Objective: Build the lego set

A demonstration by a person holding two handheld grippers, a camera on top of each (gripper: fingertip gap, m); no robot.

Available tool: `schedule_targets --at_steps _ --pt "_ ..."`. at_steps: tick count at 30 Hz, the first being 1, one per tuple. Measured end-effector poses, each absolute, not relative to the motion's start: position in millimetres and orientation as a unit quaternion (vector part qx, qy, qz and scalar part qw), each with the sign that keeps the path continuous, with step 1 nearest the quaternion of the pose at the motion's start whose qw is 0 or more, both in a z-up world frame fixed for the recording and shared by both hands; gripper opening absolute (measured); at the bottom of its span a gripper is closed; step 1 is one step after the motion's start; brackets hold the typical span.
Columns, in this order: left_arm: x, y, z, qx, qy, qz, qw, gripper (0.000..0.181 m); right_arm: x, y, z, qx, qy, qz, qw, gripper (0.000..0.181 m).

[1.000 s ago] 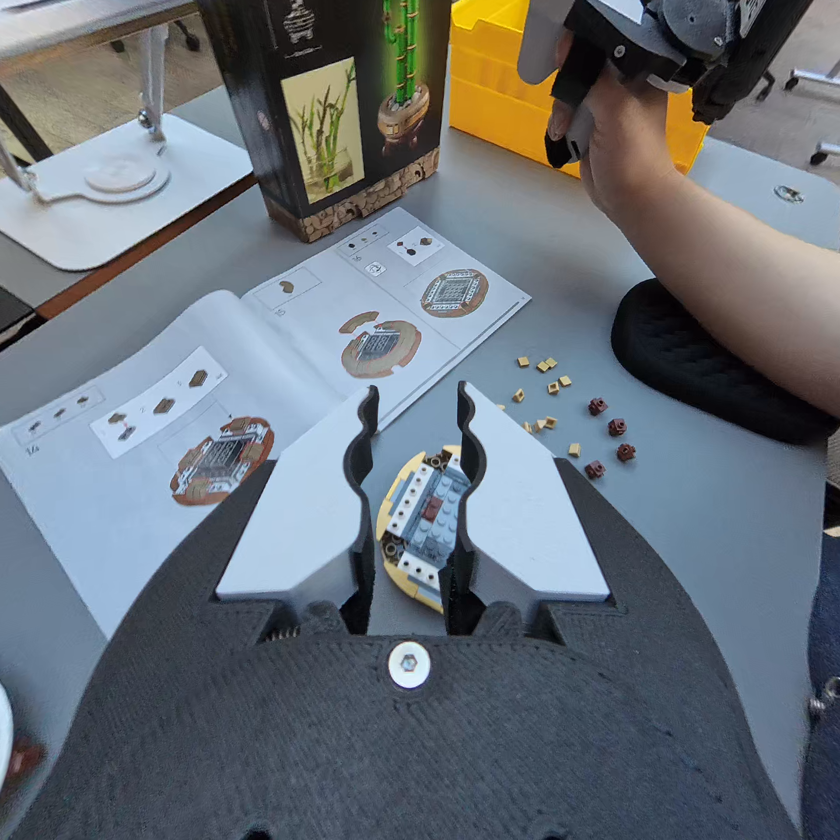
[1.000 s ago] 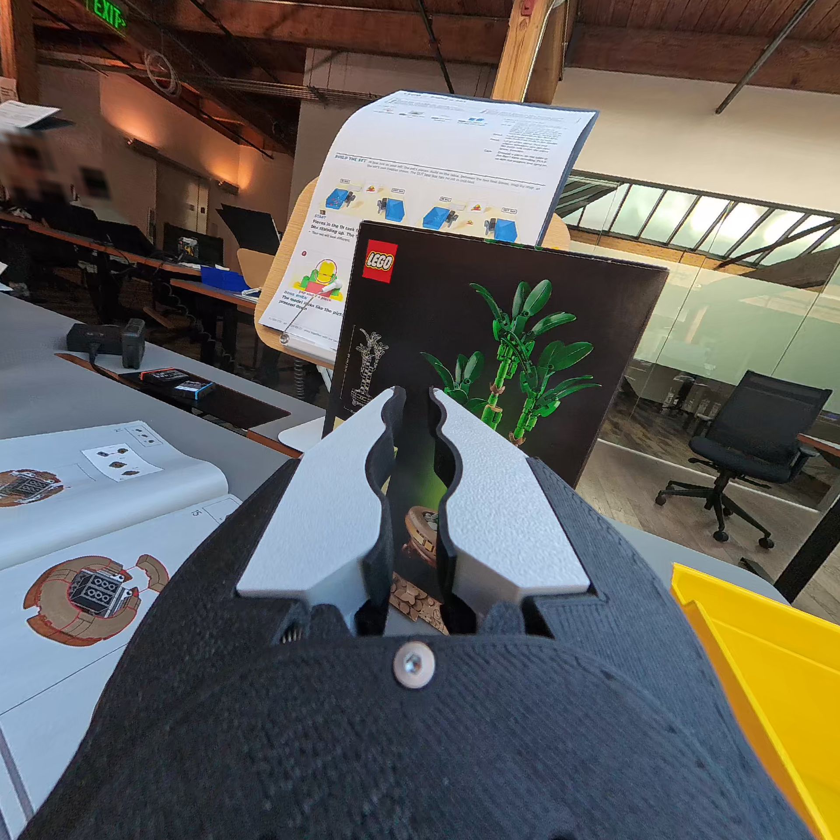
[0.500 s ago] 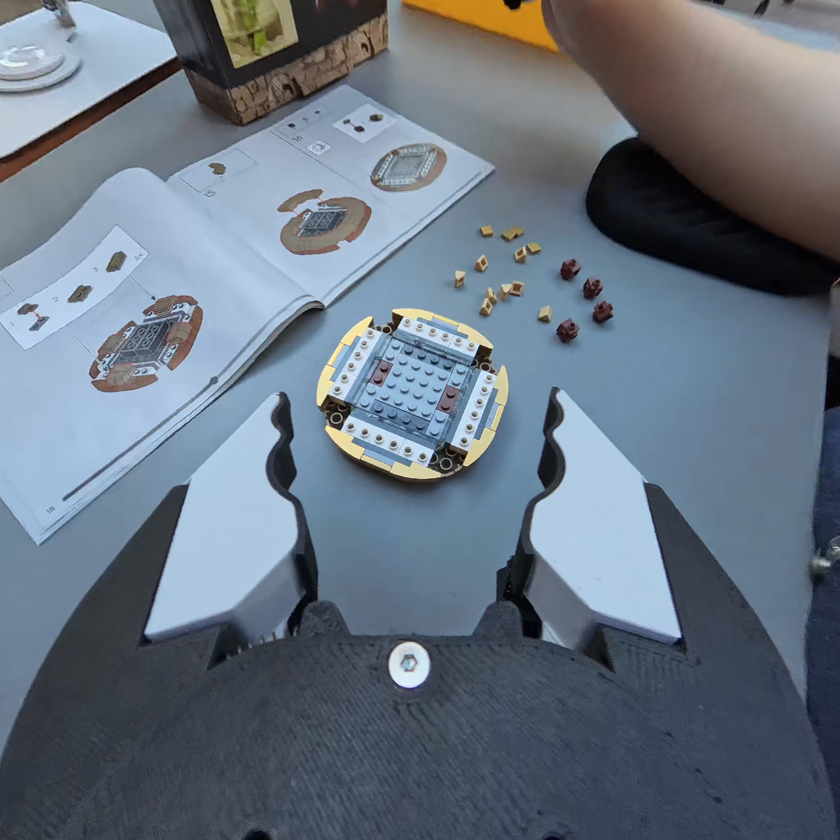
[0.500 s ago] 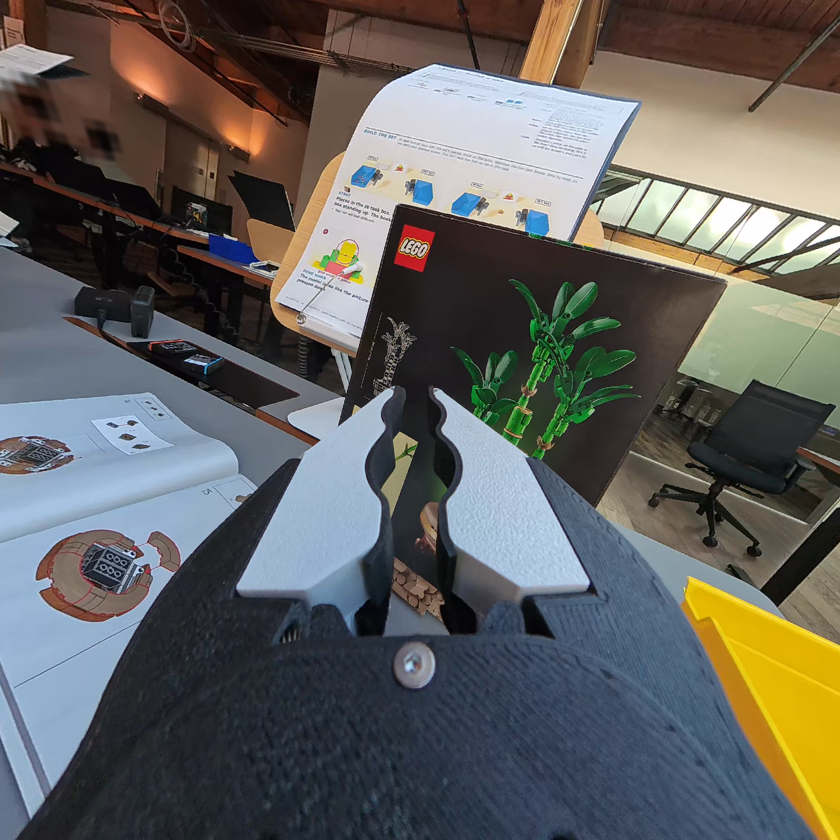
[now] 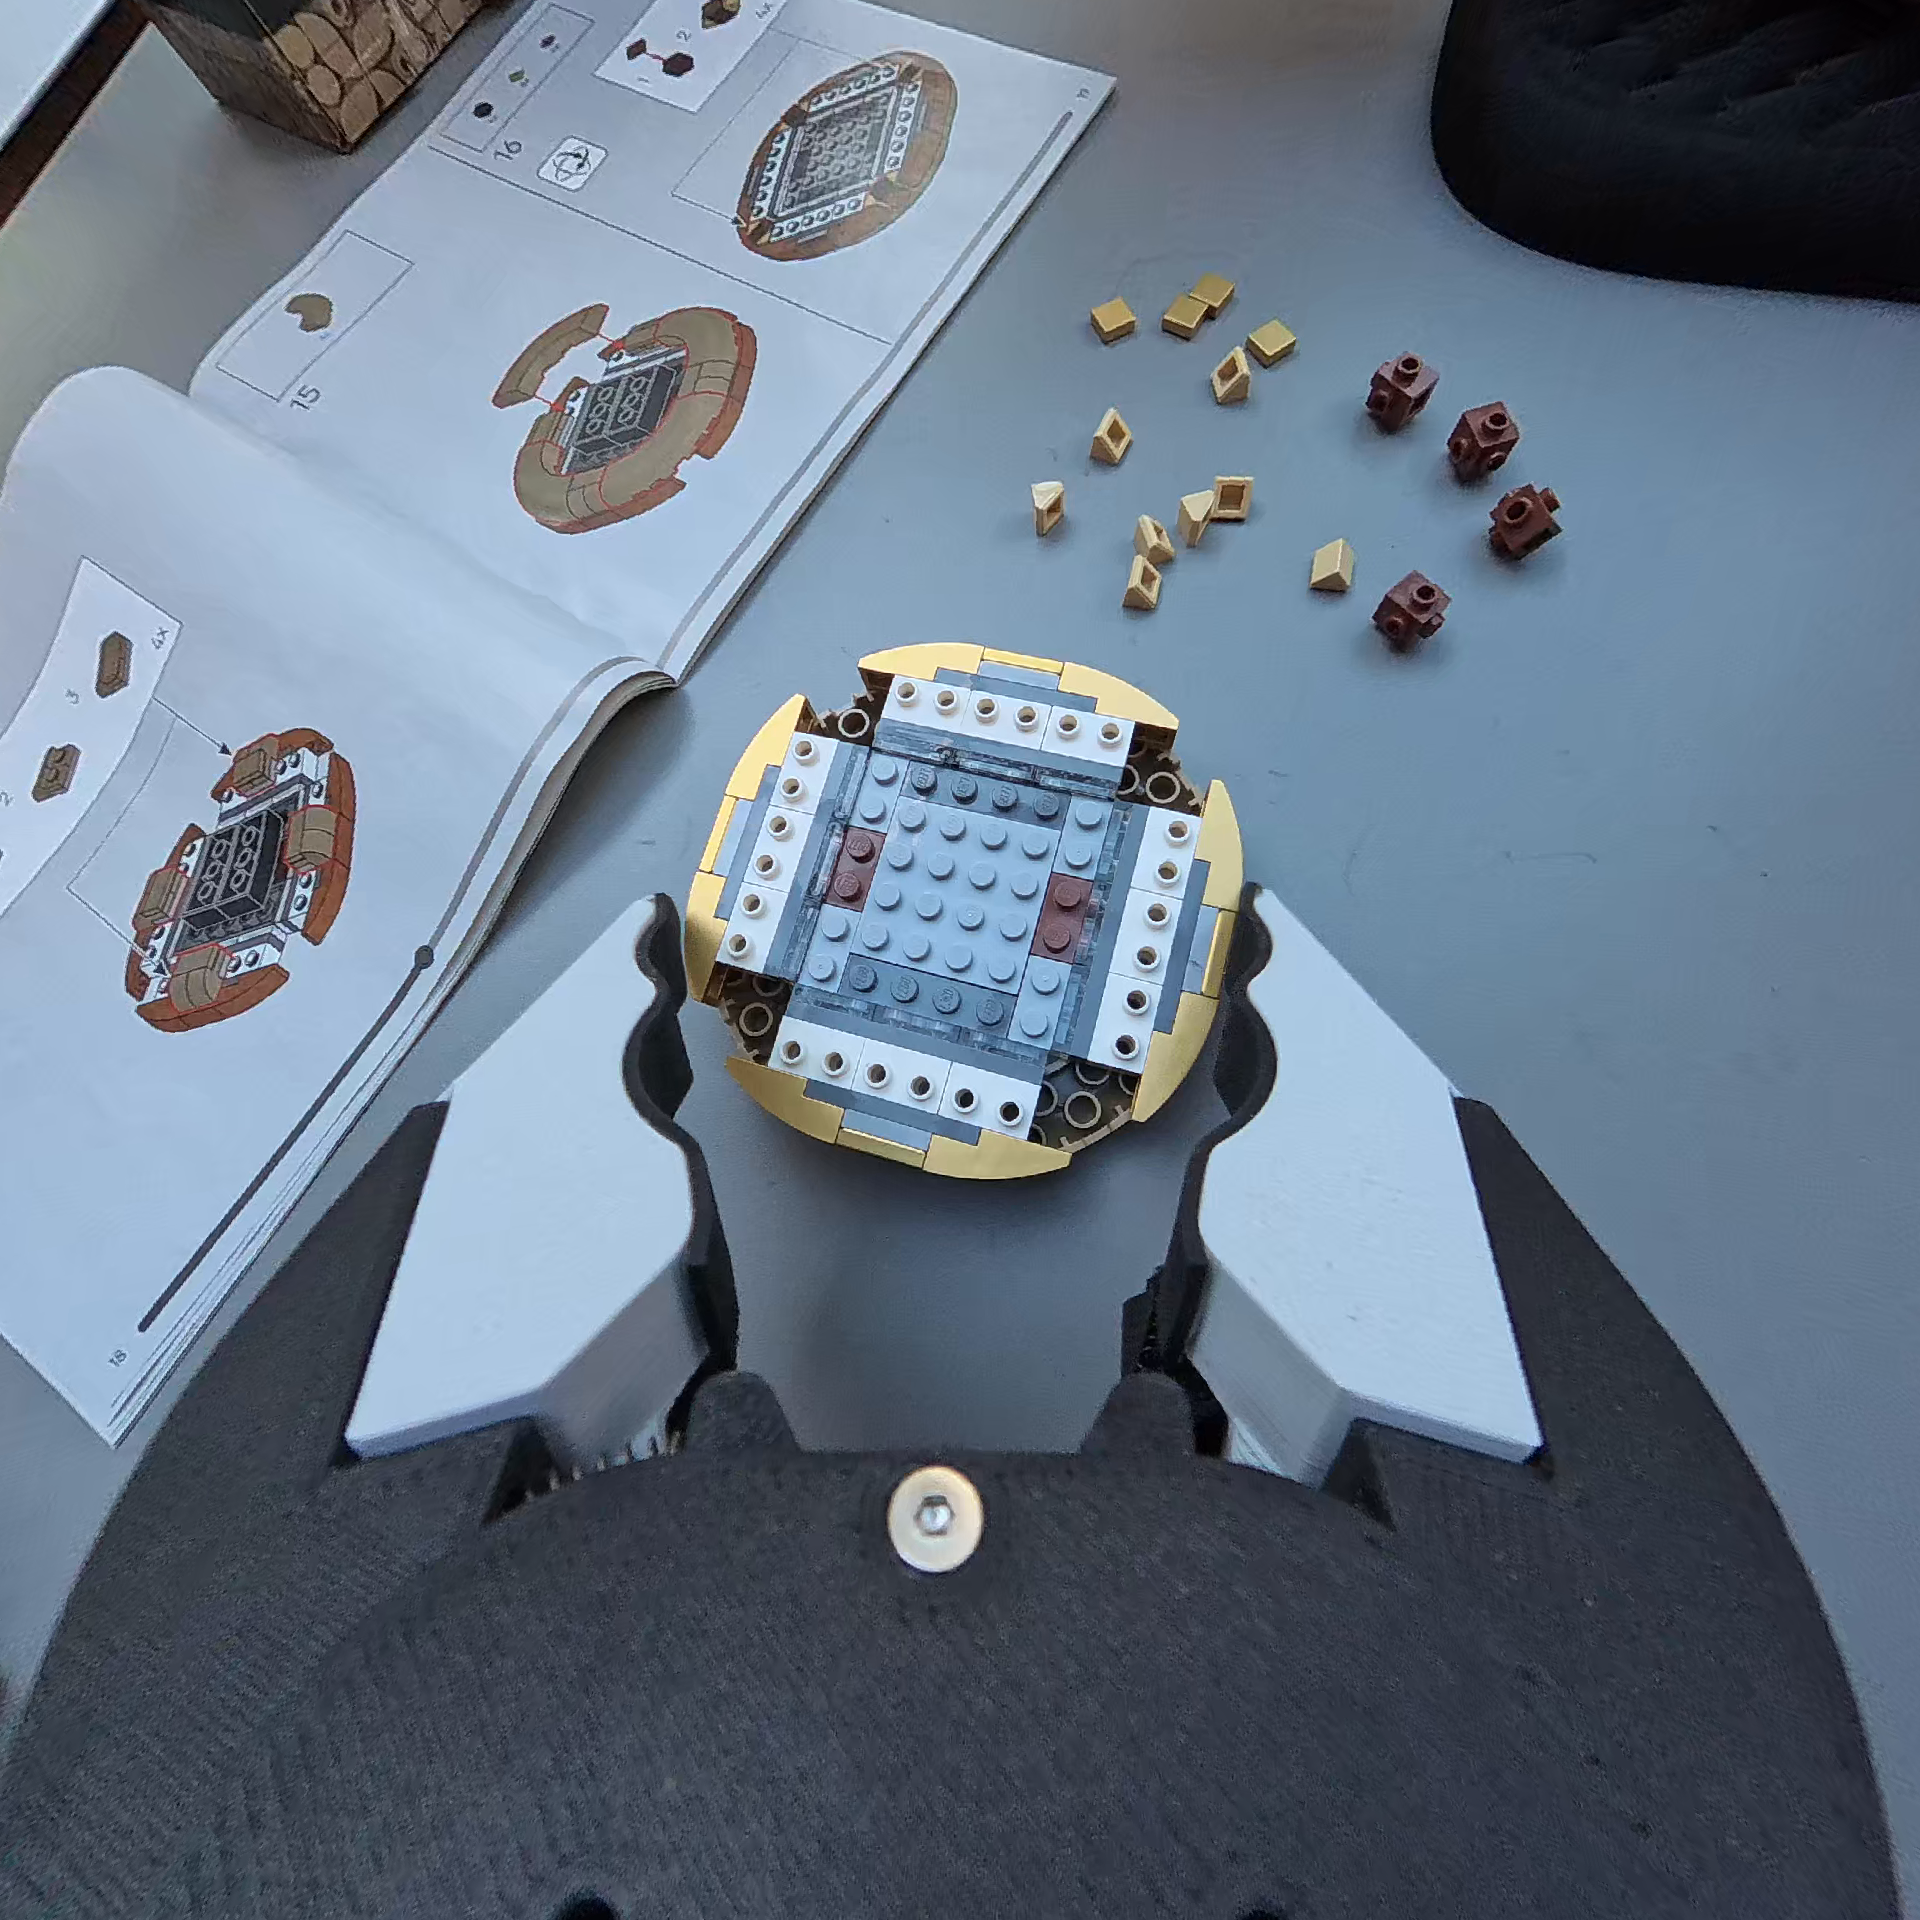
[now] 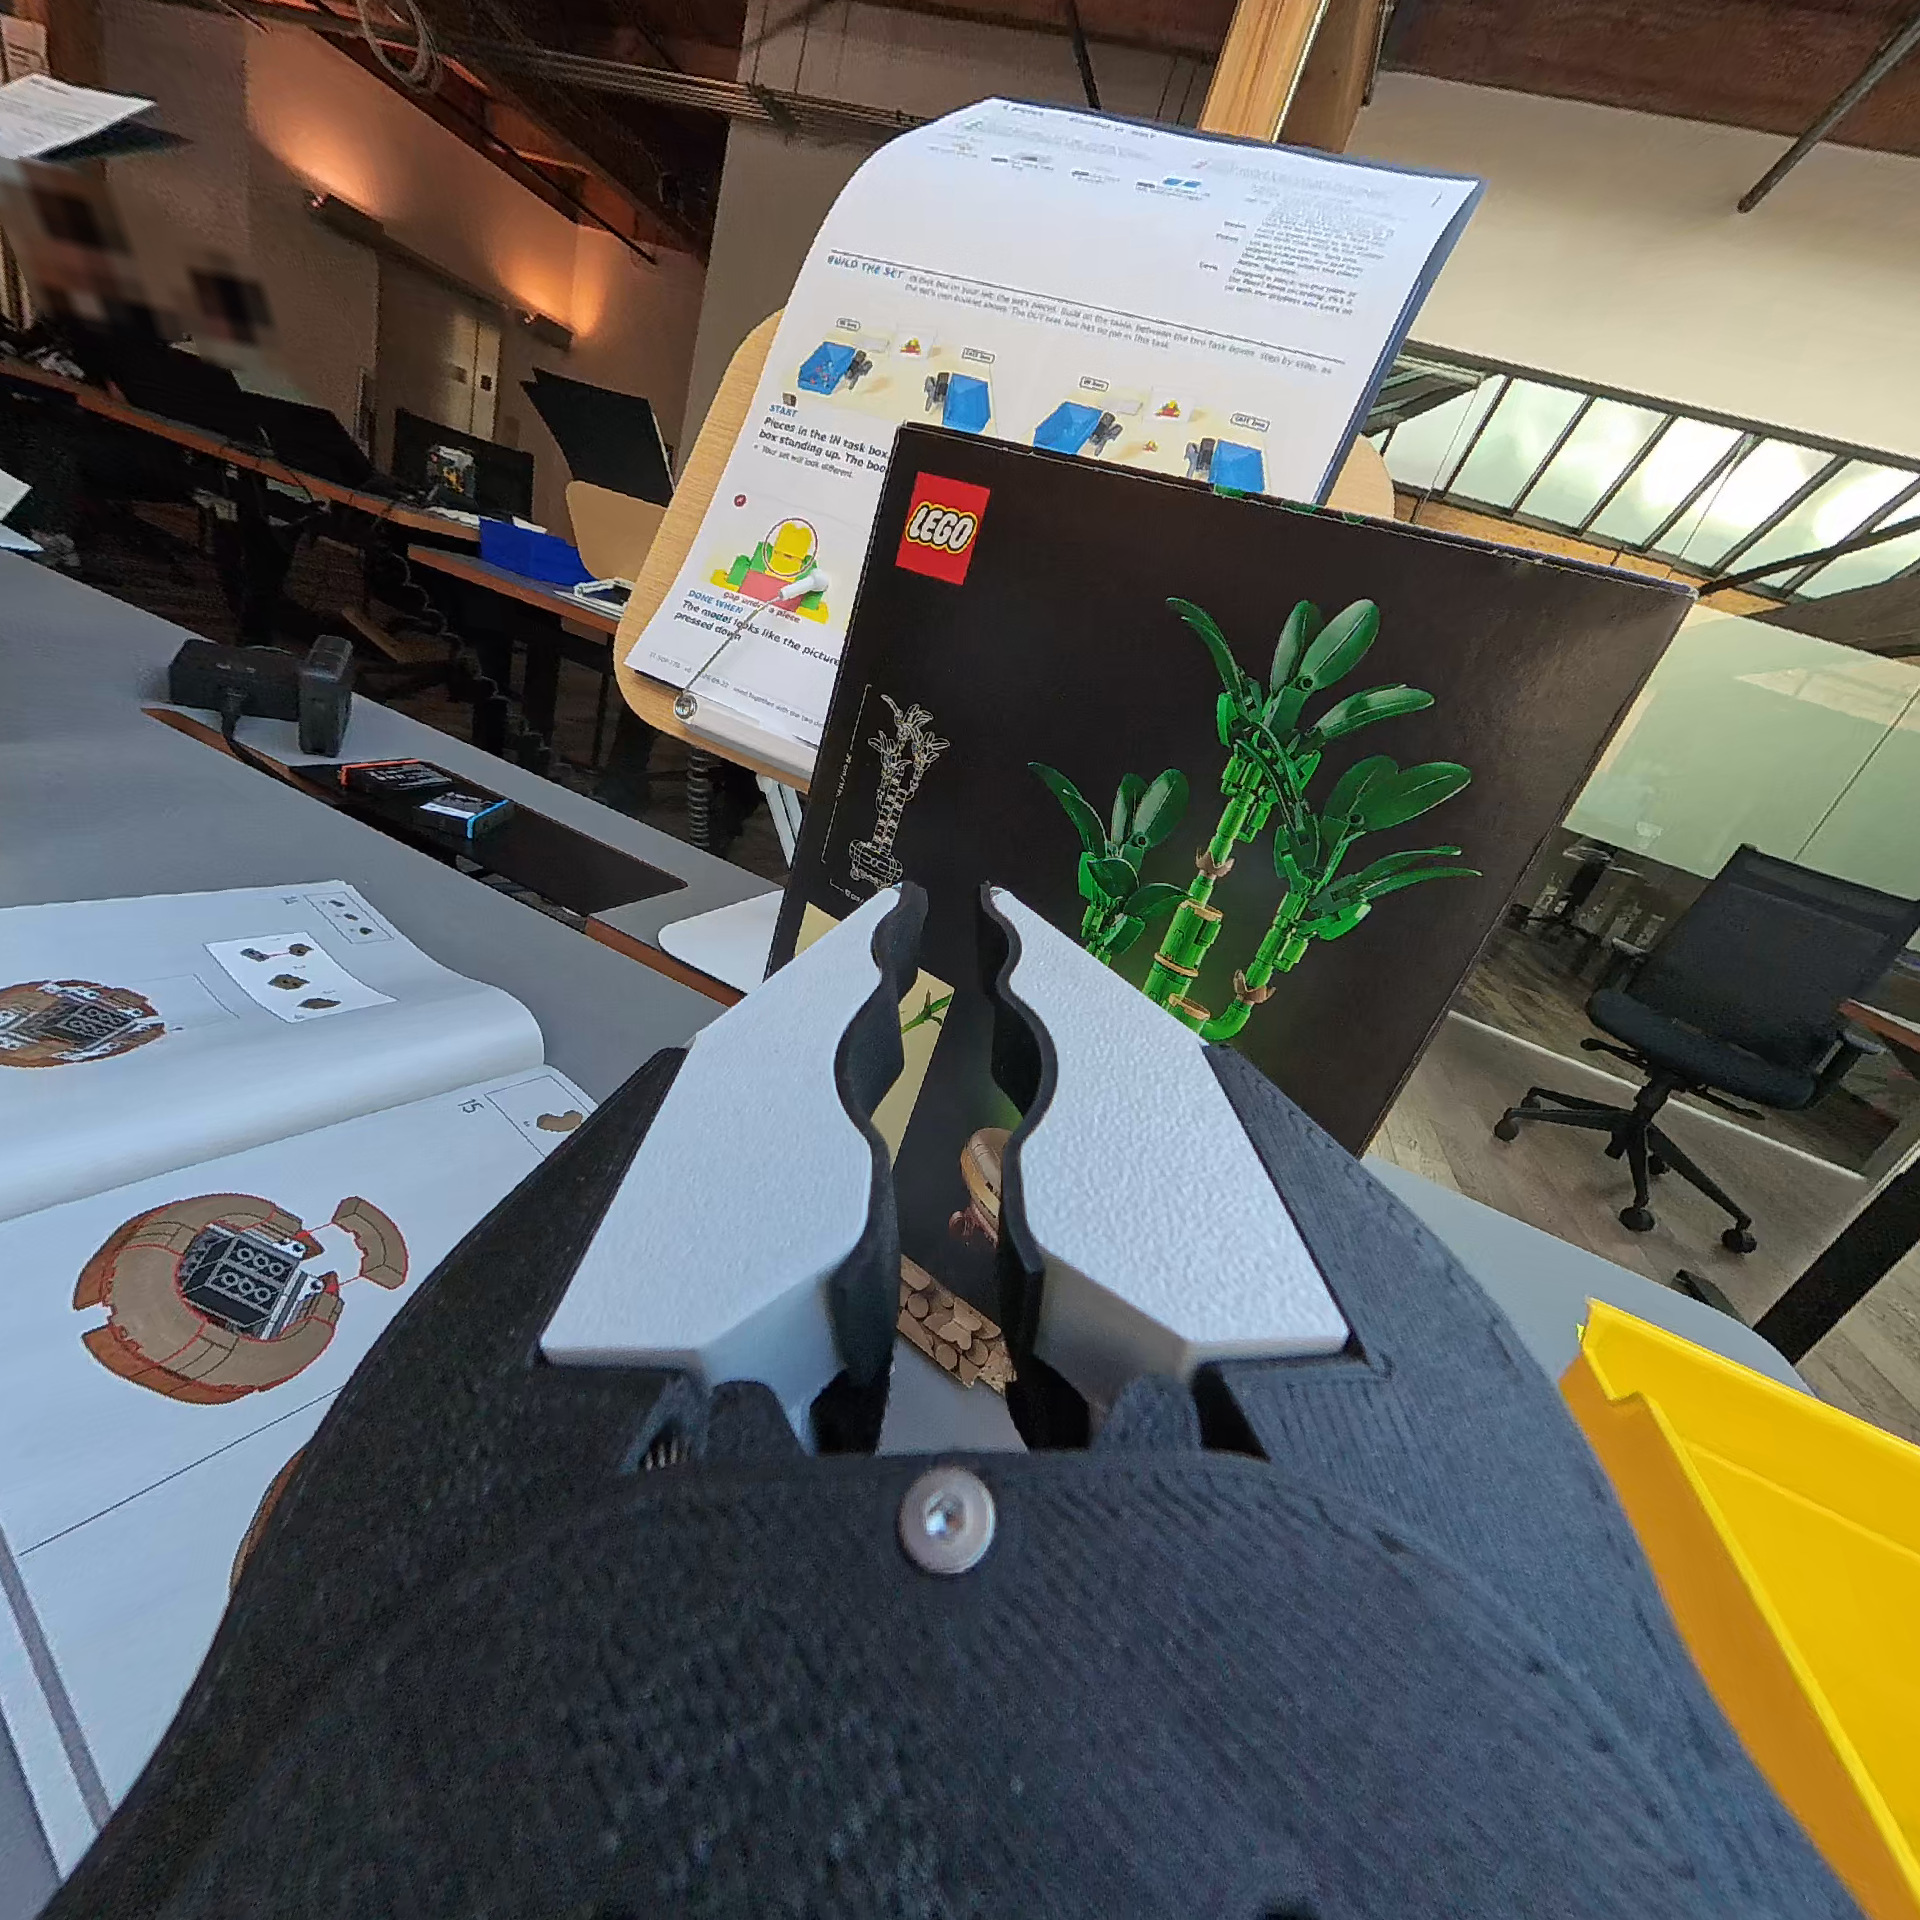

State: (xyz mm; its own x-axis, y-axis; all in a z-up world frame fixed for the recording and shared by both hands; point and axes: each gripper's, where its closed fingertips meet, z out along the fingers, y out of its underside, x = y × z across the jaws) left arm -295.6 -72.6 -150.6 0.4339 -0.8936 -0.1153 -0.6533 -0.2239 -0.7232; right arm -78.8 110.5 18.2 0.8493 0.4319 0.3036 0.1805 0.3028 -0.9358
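Observation:
A round lego base (image 5: 961,914) with a gold rim, white bricks and a grey studded middle lies flat on the grey table (image 5: 1558,935). My left gripper (image 5: 956,909) is open wide. Its two fingertips stand at the left and right edges of the base, very close to the rim. Several small tan pieces (image 5: 1174,447) and several small brown bricks (image 5: 1455,488) lie loose beyond the base to the right. My right gripper (image 6: 951,894) is raised off the table, shut to a thin gap with nothing between its fingers, and points at the black lego box (image 6: 1247,779).
The open instruction booklet (image 5: 416,520) lies left of the base and also shows in the right wrist view (image 6: 260,1143). A black wrist pad (image 5: 1683,125) lies at the far right. A yellow bin (image 6: 1766,1558) stands right of the box. A printed sheet on a stand (image 6: 1091,364) rises behind it. There is about 35 centimetres between the tips of the two grippers.
My left gripper has opened wide and come down and forward, so its fingers now flank the base. The person's arm has left the left wrist view. The right gripper has barely shifted.

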Motion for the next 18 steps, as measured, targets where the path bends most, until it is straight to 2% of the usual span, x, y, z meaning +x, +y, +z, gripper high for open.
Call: schedule_targets --at_steps 18 --pt "-319 -69 -151 -0.771 0.499 -0.168 0.358 0.103 -78 113 15 -0.590 -0.263 0.085 0.759 0.009"
